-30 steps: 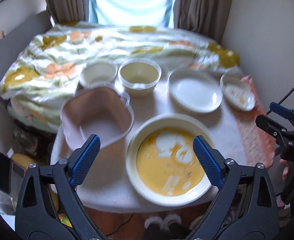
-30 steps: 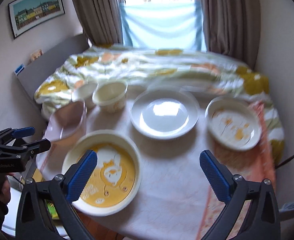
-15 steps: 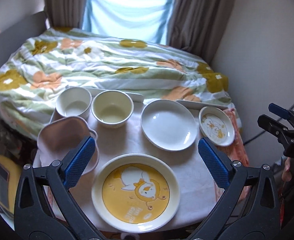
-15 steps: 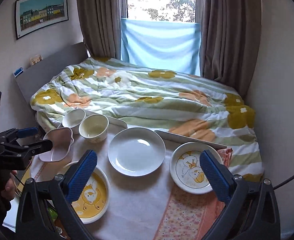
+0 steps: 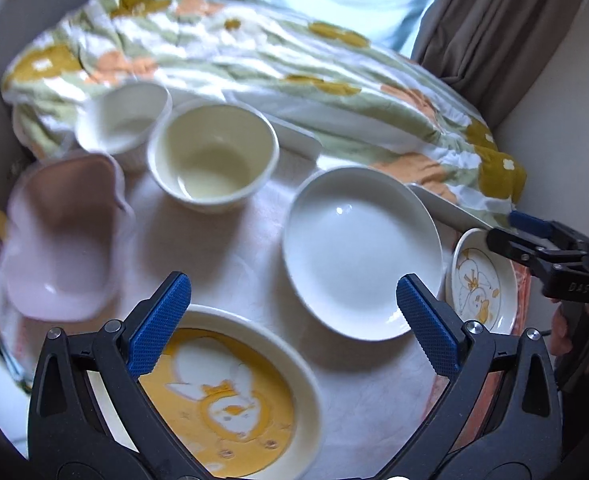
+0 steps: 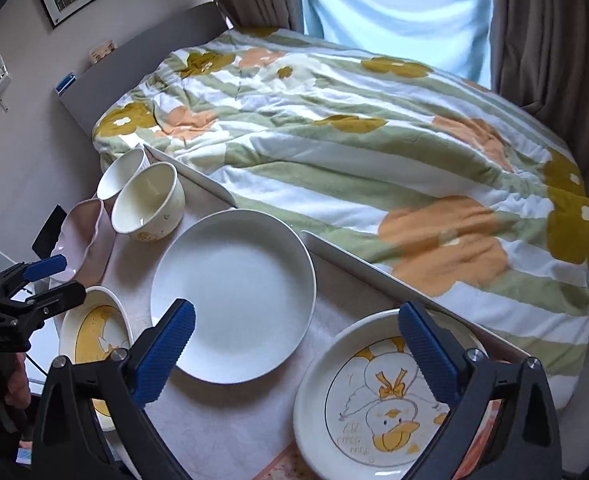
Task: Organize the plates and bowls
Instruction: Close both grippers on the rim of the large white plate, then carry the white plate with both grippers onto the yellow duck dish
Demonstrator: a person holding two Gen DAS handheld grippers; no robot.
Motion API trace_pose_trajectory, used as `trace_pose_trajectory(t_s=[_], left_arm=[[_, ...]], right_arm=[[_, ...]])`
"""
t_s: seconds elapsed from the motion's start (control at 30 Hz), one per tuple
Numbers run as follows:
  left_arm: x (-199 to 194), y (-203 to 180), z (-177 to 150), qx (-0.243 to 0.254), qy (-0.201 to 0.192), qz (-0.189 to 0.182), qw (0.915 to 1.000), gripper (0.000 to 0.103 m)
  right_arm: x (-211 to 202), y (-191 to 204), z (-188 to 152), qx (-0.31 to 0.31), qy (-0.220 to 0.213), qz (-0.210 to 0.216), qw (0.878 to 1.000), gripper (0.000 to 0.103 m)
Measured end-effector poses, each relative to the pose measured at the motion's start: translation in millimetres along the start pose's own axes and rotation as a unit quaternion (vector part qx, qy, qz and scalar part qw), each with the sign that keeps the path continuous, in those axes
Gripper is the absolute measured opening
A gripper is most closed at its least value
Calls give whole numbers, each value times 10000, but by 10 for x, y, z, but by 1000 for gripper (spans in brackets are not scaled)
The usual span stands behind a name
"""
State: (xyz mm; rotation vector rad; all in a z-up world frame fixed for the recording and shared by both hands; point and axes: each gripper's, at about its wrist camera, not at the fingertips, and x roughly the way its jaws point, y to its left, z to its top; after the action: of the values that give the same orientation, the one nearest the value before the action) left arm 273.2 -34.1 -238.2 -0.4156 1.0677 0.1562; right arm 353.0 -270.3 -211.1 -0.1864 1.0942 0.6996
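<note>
both spread hand-held grippers [image 5: 292,320] [image 6: 294,342] dropped nearer the plates [image 6: 234,292], right closing slightly, empty, bed [image 6: 374,140] behind.

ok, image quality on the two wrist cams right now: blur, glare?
Left wrist: motion-smeared, worst on the pink bowl and quilt; small glints on the white plate. Right wrist: much sharper, duck plate drawing legible, window bright and washed out. Fisheye bending at both edges.

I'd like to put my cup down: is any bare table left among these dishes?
Yes: a bare patch of table lies in front of the white plate, between the yellow plate and the duck plate. The far left corner is crowded: two bowls and a pink dish huddle together.
</note>
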Motion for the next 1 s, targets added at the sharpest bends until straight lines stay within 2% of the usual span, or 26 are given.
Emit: trace_pose_trajectory(t_s=[0.07,0.13,0.33,0.53,0.6,0.73,1.0], left_arm=[[227,-18,13,-137,154,19,9998,89],[428,-47,20,-136,347,97,9993,72],[777,-55,-39,-279,639,64,9975,48],[902,-79,-99,-275,723,128,9969,34],[926,-71,-94,-285,763,196,9965,29],[954,-8,-101,-380,855,254,9953,18],[919,-34,-104,-284,831,394,9954,17]], right_arm=[[216,-102,34,-71,241,203,9995,83],[421,-159,54,-174,457,322,9983,75],[835,-238,75,-367,902,547,9937,55],[1020,-244,63,-512,1165,749,9890,35],[1038,-222,58,-553,1203,795,9880,34],[1064,-184,31,-722,1287,882,9851,24],[1074,-180,19,-902,1225,811,9850,21]])
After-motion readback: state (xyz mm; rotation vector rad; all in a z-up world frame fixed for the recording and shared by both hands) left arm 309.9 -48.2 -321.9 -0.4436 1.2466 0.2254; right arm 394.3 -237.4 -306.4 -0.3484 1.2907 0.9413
